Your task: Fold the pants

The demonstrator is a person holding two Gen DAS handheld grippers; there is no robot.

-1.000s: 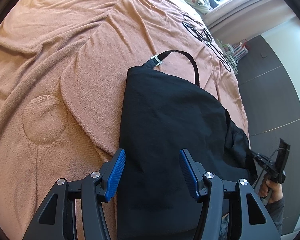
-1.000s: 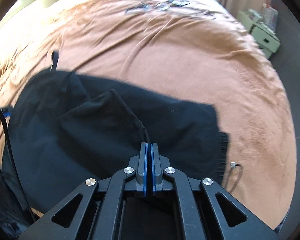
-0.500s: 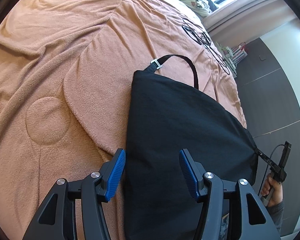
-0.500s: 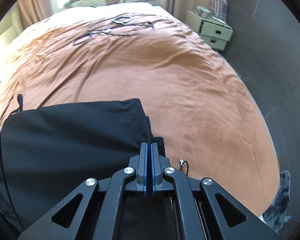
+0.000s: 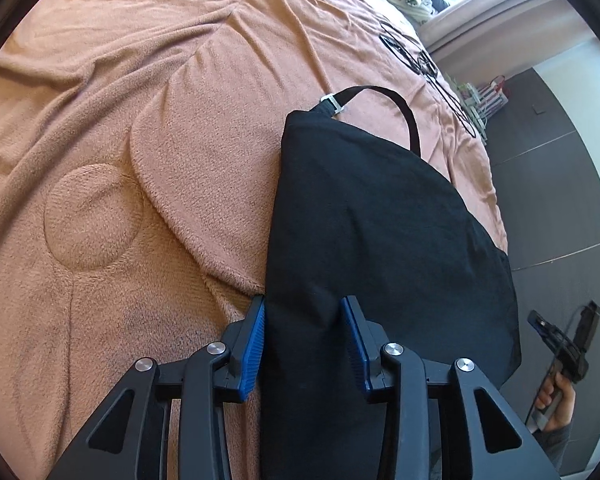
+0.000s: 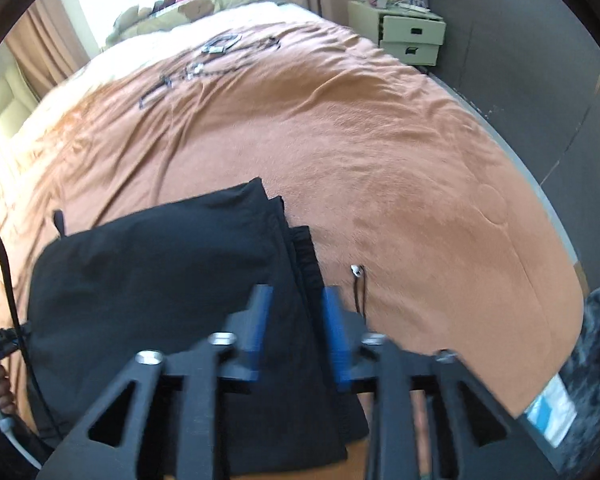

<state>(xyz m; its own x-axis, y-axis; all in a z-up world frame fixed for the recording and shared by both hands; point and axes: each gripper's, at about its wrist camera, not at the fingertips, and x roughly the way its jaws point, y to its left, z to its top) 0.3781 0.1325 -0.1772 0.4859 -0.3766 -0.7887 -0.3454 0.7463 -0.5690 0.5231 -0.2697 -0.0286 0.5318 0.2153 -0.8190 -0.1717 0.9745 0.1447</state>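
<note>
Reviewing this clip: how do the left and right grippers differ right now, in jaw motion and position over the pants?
The left gripper has just been closing its jaws, while the right gripper has just been opening. The left straddles one edge of the black pants; the right sits over the opposite, layered edge. Both have blue pads, pants fabric between them, and no clear pinch.

Count, both views:
- Pants (image 5: 380, 240): 1 pair, black, folded, on the bed.
- Strap (image 5: 396, 104) with metal buckle: 1, at the pants' far corner.
- Drawcord (image 6: 358, 284) with pale tip: 1, beside the waistband.
- Blanket (image 5: 120, 140), orange-brown: 1, covering the bed.
- Grippers: 2, left gripper (image 5: 304, 332) and right gripper (image 6: 294, 324); blue pads, 2 on each.
- Hand (image 5: 556, 400) in view: 1.
- Drawer unit (image 6: 408, 36), pale green: 1, with 2 drawer fronts.
- Cords (image 6: 204, 60) lying far up the bed: number cannot be told.
</note>
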